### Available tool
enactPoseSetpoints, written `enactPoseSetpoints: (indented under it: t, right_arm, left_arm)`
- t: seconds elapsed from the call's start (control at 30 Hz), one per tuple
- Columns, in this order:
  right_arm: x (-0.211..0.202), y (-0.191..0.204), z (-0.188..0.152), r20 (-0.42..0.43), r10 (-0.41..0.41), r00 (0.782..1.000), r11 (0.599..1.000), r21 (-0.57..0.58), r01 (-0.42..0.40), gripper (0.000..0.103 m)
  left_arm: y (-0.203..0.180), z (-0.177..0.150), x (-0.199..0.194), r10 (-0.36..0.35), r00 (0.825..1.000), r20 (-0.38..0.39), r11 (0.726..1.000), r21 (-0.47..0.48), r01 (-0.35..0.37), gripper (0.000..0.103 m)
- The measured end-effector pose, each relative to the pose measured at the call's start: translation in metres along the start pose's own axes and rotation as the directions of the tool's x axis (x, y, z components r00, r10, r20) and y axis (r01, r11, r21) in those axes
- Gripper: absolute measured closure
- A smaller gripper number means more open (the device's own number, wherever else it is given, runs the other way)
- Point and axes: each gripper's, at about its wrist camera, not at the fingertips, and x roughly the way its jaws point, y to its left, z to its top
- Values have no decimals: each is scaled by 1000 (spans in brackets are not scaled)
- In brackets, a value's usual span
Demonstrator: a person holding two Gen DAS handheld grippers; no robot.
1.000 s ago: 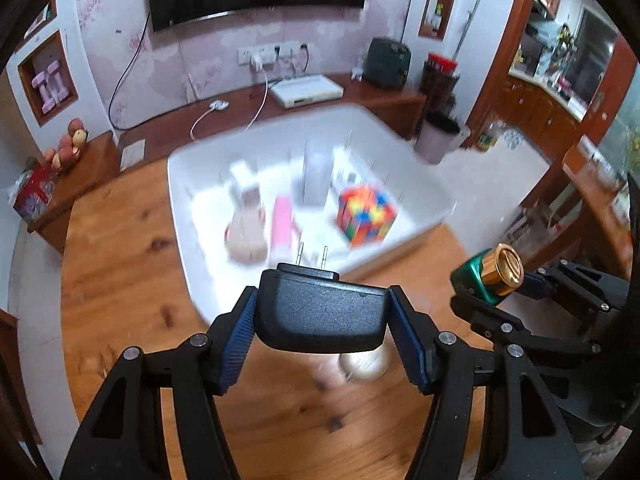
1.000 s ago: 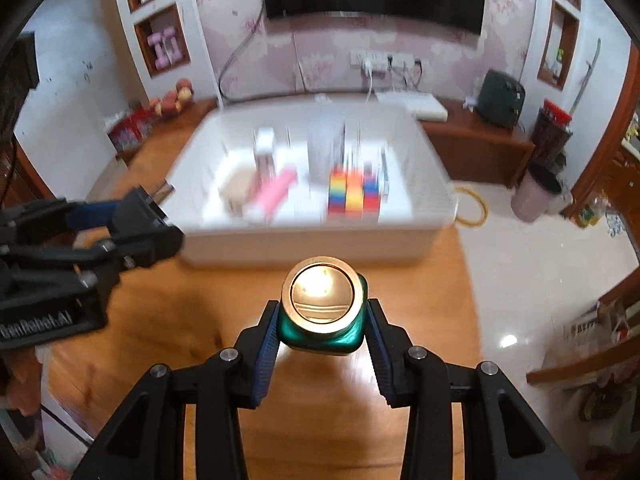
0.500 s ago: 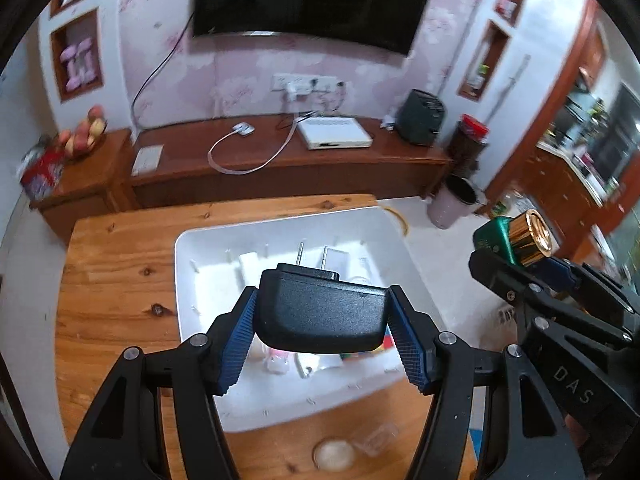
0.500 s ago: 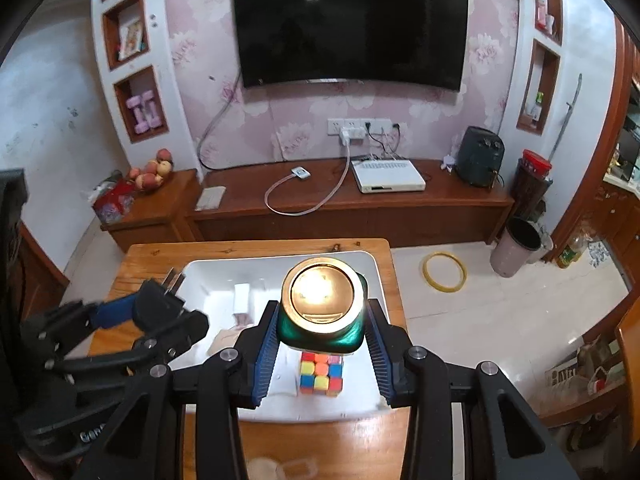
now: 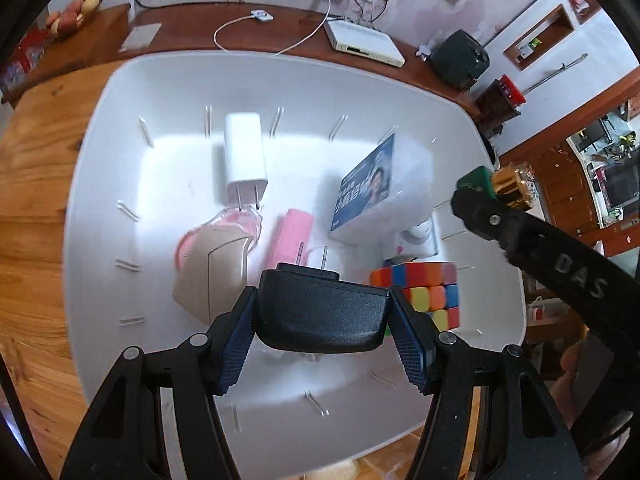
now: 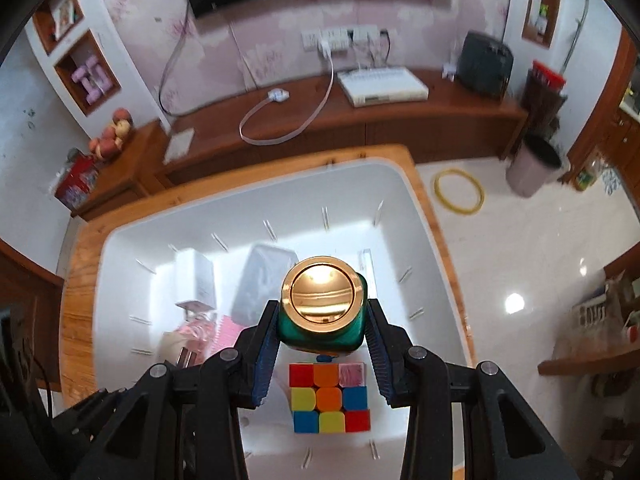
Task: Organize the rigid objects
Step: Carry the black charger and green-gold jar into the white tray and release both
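Note:
My left gripper (image 5: 322, 312) is shut on a black charger plug (image 5: 320, 314), prongs pointing forward, held over the white bin (image 5: 132, 80). My right gripper (image 6: 322, 320) is shut on a green bottle with a gold cap (image 6: 322, 300), held over the same bin (image 6: 420, 208); it also shows in the left wrist view (image 5: 496, 184) at right. In the bin lie a white charger (image 5: 244, 156), a beige mask (image 5: 216, 268), a pink block (image 5: 290, 238), a blue-and-white box (image 5: 376, 192) and a colour cube (image 5: 424, 292), which the right wrist view (image 6: 330, 398) shows just under the bottle.
The bin stands on a wooden table (image 5: 28, 200). Behind it runs a low wooden cabinet (image 6: 360, 120) with a white router (image 6: 382, 88), a cable and a dark appliance (image 6: 484, 66). A bucket (image 6: 534, 164) and a yellow ring (image 6: 458, 190) are on the floor at right.
Both grippers have dropped from high above the table to close over the bin, still holding the plug and the bottle. The bin's contents now fill both views.

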Motion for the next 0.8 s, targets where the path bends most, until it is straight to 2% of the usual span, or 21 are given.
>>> enactPoseSetpoints:
  t: [0.17,0.6,0.73,0.8]
  right_arm:
    - [23,5,-4,-49,-20,999,999,-25,19,61]
    - [41,22,-11,-120,-44,992,995,-93,33,60]
    - [36,24,-13,-105,-22,994,995,-95,12,47]
    - [31,26,-12,-84,-28,996,995,-100,20,46]
  left_arm:
    - [1,-1,5,-3,1000,-11,1000,-10,2,36]
    - [-1,-6,12,8,999,-34,1000,1,-8,36]
    - [3,-8,12,8,999,-46,1000,-15,-9,34]
    - [5,-9,10,-6,998,-60,999,-32,4,27]
